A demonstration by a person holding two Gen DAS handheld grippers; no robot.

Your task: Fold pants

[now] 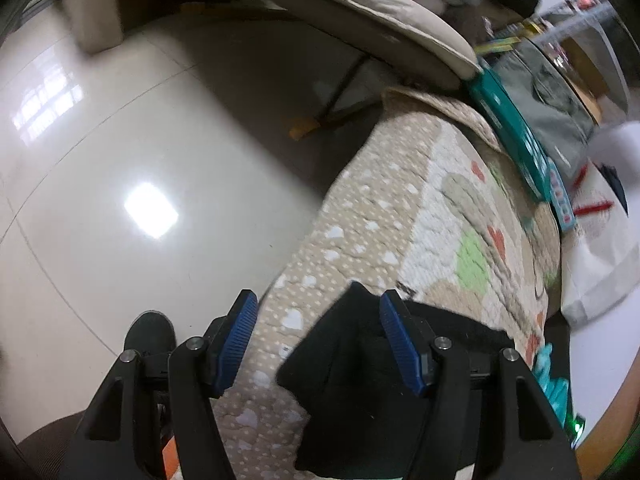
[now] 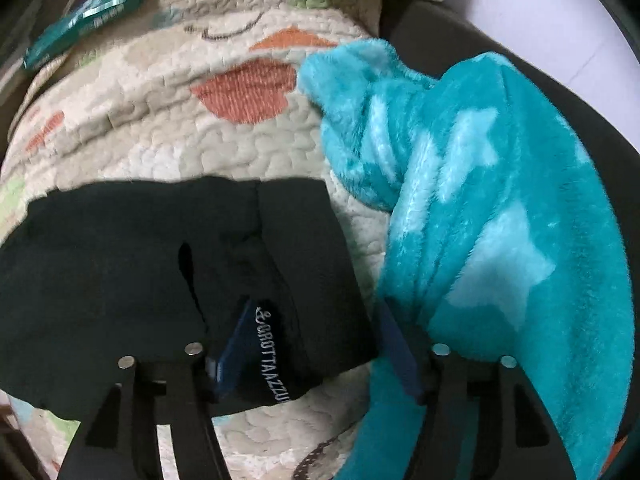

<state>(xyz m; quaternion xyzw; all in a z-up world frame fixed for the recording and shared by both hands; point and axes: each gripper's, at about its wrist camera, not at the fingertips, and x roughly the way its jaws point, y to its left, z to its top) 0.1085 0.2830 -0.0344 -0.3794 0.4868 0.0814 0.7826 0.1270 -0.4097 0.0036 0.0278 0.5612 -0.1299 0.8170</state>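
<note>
Pants point(image 2: 160, 248), black with white lettering near one edge, lie flat on a quilted cover point(image 2: 224, 140) patterned with hearts, one corner reaching the cover's edge above the tiled floor point(image 1: 140, 140). Left gripper point(image 1: 318, 344) has its blue-padded fingers point(image 1: 240, 336) spread wide; that corner of the pants sits between them, against the right-hand pad. Right gripper point(image 2: 320, 348) is likewise spread wide over the lettered edge, gripping nothing. A turquoise fleece blanket point(image 2: 500, 220) lies just beside the pants.
</note>
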